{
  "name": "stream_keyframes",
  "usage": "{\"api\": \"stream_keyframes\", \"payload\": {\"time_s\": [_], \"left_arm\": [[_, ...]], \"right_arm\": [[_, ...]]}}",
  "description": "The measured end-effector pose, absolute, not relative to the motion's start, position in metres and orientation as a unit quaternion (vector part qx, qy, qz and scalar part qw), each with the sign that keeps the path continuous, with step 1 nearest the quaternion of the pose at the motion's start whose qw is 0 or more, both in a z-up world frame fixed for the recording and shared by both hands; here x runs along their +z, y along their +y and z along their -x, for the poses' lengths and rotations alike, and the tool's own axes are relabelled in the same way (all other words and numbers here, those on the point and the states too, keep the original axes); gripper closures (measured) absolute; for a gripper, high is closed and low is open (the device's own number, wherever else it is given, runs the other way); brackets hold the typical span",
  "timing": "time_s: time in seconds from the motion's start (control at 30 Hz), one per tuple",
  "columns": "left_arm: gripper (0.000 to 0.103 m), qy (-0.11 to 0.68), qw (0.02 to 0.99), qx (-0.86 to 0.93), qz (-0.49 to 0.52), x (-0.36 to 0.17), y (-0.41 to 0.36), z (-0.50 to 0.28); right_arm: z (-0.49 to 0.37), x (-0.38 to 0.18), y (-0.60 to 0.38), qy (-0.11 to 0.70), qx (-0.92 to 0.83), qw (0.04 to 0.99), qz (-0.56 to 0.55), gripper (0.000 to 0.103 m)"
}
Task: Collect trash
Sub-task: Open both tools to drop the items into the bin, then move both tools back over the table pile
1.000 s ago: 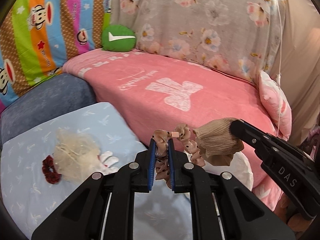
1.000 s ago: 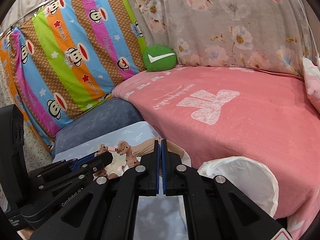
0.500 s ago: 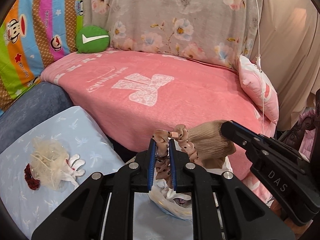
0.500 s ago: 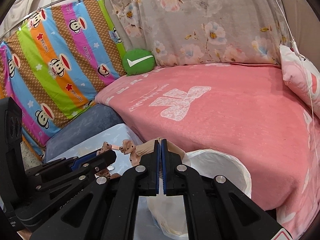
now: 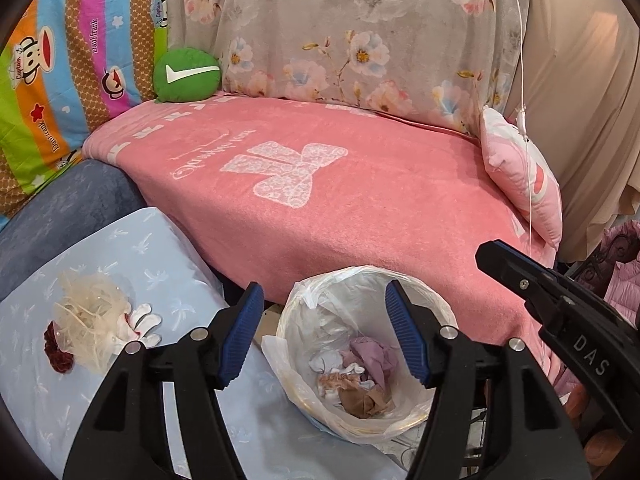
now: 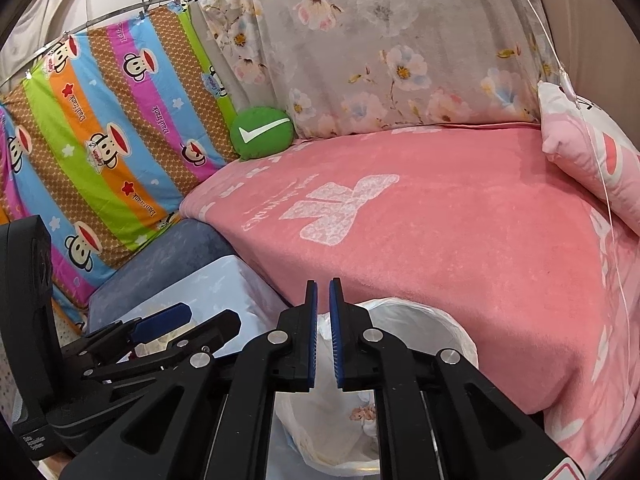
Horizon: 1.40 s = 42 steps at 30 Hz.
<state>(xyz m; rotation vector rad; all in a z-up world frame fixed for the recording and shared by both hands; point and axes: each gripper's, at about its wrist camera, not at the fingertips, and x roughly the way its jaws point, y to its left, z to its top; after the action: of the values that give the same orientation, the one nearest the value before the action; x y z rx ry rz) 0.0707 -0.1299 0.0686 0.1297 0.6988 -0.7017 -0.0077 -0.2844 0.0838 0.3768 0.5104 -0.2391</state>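
A trash bin (image 5: pixel 440 312) lined with a white plastic bag stands below the pink bed edge. It holds the tan sock (image 5: pixel 362 400), a spotted scrunchie (image 5: pixel 334 380) and purple and white scraps. My left gripper (image 5: pixel 324 336) hangs open and empty right above the bin. My right gripper (image 6: pixel 323 332) is slightly open and empty above the same bin (image 6: pixel 440 320); it also shows at the right in the left wrist view (image 5: pixel 496 256). A cream mesh tuft (image 5: pixel 88 320) with a dark red scrunchie (image 5: pixel 60 354) lies on the light blue cloth (image 5: pixel 168 248).
A pink blanket (image 5: pixel 360 208) covers the bed behind the bin. A green cushion (image 5: pixel 186 76) and a pink pillow (image 5: pixel 520 184) lie on it. A floral sheet and a striped monkey sheet hang behind. A thin white cord (image 5: pixel 524 80) hangs at the right.
Both grippers opened over the bin. The spotted scrunchie left my left gripper and the tan sock left my right gripper; both now lie inside the bin.
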Motion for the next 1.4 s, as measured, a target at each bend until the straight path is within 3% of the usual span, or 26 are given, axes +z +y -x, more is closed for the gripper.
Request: {"api": "stream_keyframes", "payload": {"time_s": [0.9, 1.07, 1.17, 1.27, 1.4], "left_arm": [[0.042, 0.352, 0.904, -0.241, -0.028, 0.046, -0.034, -0.101], [0.041, 0.362, 0.907, -0.213, -0.018, 0.035, -0.004, -0.113], [0.035, 0.366, 0.910, -0.196, -0.020, 0.030, 0.013, -0.118], [0.027, 0.370, 0.912, -0.179, -0.016, 0.024, 0.034, -0.124], [0.026, 0.383, 0.912, -0.147, 0.002, 0.012, 0.069, -0.136]], "right_arm": [[-0.039, 0.065, -0.186, 0.298, -0.032, 0.944, -0.140, 0.094], [-0.052, 0.058, -0.162, 0.309, -0.017, 0.942, -0.130, 0.084], [-0.060, 0.054, -0.147, 0.317, -0.008, 0.941, -0.121, 0.082], [-0.070, 0.048, -0.131, 0.325, 0.000, 0.938, -0.116, 0.073], [-0.085, 0.037, -0.107, 0.340, 0.017, 0.934, -0.106, 0.066]]}}
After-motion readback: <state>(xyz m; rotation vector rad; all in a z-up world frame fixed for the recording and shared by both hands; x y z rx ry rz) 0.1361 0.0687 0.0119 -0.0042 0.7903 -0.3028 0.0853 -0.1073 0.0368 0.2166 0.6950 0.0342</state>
